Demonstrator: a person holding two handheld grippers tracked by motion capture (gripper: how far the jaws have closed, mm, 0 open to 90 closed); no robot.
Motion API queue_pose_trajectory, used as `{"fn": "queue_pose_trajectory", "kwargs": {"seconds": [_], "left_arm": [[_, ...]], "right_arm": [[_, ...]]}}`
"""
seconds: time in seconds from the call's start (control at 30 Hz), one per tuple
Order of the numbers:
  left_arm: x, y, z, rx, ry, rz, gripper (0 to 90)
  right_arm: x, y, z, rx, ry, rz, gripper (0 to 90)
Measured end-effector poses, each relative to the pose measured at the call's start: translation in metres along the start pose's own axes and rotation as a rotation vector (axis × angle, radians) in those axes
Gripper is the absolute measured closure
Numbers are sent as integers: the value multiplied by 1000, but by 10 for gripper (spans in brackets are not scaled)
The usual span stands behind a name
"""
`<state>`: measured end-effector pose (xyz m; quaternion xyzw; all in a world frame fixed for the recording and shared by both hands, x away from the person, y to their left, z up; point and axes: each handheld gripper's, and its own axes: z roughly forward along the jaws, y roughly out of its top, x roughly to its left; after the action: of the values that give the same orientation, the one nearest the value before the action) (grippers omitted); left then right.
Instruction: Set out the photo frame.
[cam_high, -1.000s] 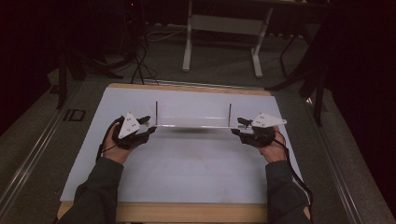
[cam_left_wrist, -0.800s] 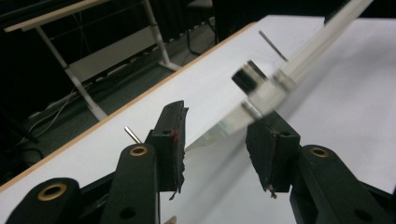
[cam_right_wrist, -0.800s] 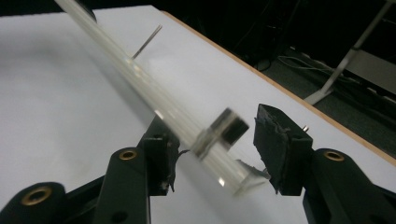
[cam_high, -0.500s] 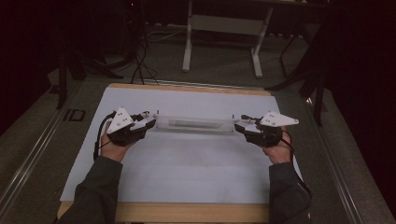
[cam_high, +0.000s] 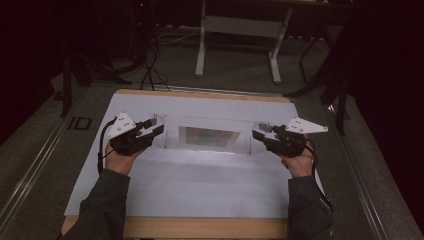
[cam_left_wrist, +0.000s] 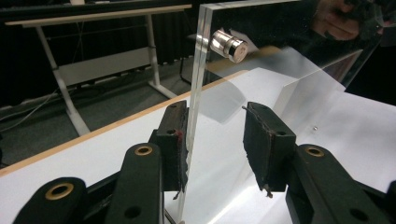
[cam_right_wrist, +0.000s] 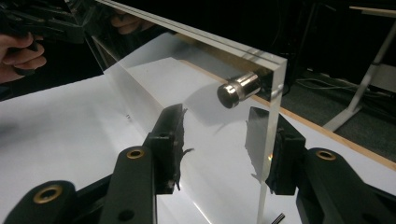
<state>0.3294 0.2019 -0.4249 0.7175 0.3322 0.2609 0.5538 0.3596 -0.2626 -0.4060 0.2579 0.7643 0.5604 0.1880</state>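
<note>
A clear acrylic panel (cam_high: 207, 137) with round metal standoffs (cam_left_wrist: 228, 44) at its corners stands across the white sheet (cam_high: 200, 185), its face catching light. My left gripper (cam_high: 157, 126) straddles its left end. In the left gripper view the panel's edge (cam_left_wrist: 198, 93) lies against one pad (cam_left_wrist: 177, 140), while the other pad stands clear of it. My right gripper (cam_high: 257, 134) straddles the right end. There the panel (cam_right_wrist: 201, 70) sits between the jaws, one pad seen through the acrylic and the nearer pad (cam_right_wrist: 170, 140) apart from it. Both pairs of jaws have just been closing.
The white sheet covers a wooden table whose bare edge (cam_high: 200, 227) runs along the front. A white-legged desk frame (cam_high: 240, 25) and cables stand on the dark floor beyond. A metal rail (cam_high: 30, 170) lies along the left.
Both grippers have risen a little and come in over the panel's ends. The panel, earlier a faint outline, now shows a bright, tilted face. Both pairs of jaws look narrower.
</note>
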Motion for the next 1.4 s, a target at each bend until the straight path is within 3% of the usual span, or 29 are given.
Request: {"fn": "queue_pose_trajectory", "kwargs": {"seconds": [0.2,0.33,0.8,1.23,1.4], "left_arm": [[-1,3,-1,-4,-11,-53,646],[3,3,0,2,-12,-96,654],[7,5,10,9,11,-142,657],[6,3,8,0,3,-102,662],[7,3,9,-6,3,-105,656]], "right_arm": [[-5,2,0,1,-6,29,545],[-8,3,0,-23,16,83,570],[-23,7,15,-8,0,138,536],[-22,3,14,-25,-1,132,528],[-20,3,11,-23,4,127,544]]}}
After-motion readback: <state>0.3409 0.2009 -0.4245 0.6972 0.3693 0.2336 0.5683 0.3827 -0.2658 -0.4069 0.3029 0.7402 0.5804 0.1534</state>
